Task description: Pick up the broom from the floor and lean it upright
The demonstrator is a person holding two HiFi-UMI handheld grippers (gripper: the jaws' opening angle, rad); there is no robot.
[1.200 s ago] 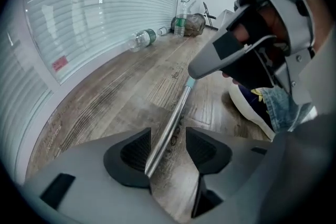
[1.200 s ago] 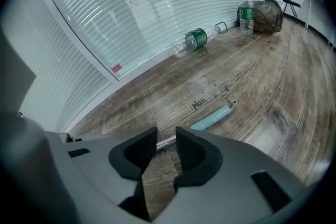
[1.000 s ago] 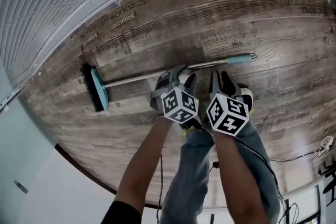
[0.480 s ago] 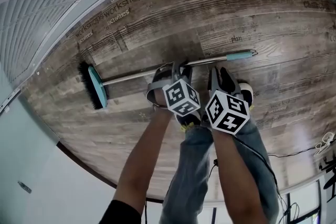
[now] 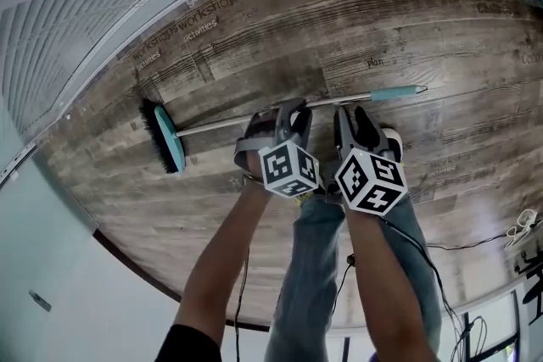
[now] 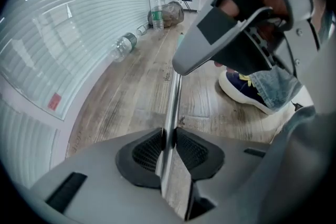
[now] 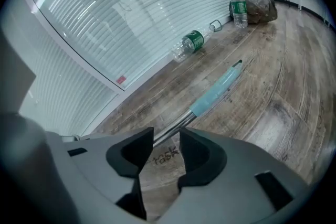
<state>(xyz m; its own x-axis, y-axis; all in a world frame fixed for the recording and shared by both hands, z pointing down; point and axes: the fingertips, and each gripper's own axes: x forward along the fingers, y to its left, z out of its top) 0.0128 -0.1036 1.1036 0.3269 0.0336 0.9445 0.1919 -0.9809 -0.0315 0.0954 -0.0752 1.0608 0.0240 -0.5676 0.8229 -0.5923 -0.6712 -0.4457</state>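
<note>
Early in the task: grasp half made, lift hardly begun. Gripping the broom [image 5: 221, 125] with the left tool [image 6: 169, 147], jaws just closed in, pads pressed on either side of the bare metal shaft. Nothing gripped by the right tool [image 7: 165, 150]: jaws just opened wide, shaft running out ahead through the gap, touched by neither pad. Teal grip [image 7: 216, 92] farther out ahead of the right tool. Brush head [image 5: 165, 140] well off to the outer side of the left tool, seemingly down on the floor [image 5: 441, 38].

Left to do: raising the whole broom, swinging it upright, leaning it against something, probably the ribbed wall [image 7: 131, 18] beyond both tools.

Hard to judge from above: shaft clear of the floor or not. Covered in the head view: the stretch of shaft under the two tools. No sight of the brush head from either tool's camera.
</note>
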